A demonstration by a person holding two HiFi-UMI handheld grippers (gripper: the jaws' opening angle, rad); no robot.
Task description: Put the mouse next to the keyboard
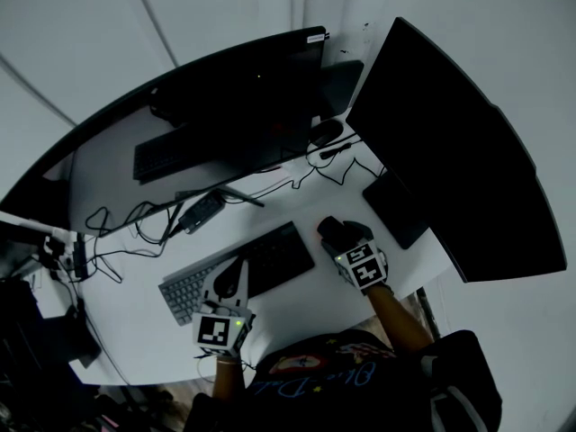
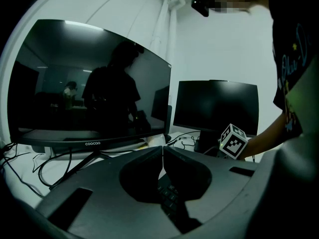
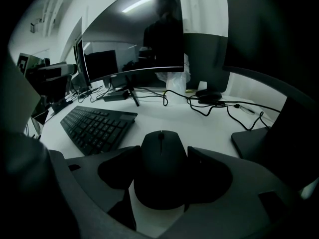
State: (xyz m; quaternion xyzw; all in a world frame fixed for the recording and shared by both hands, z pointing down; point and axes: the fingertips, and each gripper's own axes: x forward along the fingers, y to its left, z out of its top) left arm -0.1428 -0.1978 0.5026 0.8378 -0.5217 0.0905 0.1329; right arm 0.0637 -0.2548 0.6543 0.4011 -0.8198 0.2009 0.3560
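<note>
The right gripper [image 1: 342,241] reaches forward on an outstretched forearm, low over the white worktop [image 3: 199,121]. Its jaws are clamped on the sides of the black mouse [image 3: 162,166], which sits near the right end of the keyboard [image 3: 94,126] with a bare strip between them. The left gripper [image 2: 163,151] hovers over the keyboard's left part, jaws pressed together and empty.

Desk layout, seen from above
Keyboard [image 1: 279,257] lower centre on desk [image 1: 306,309]; mouse [image 3: 162,163] just right of it; wide monitor [image 1: 207,106] behind, upper left of frame; second monitor [image 1: 459,151] at right; cables [image 1: 148,210] between wide monitor and keyboard.
</note>
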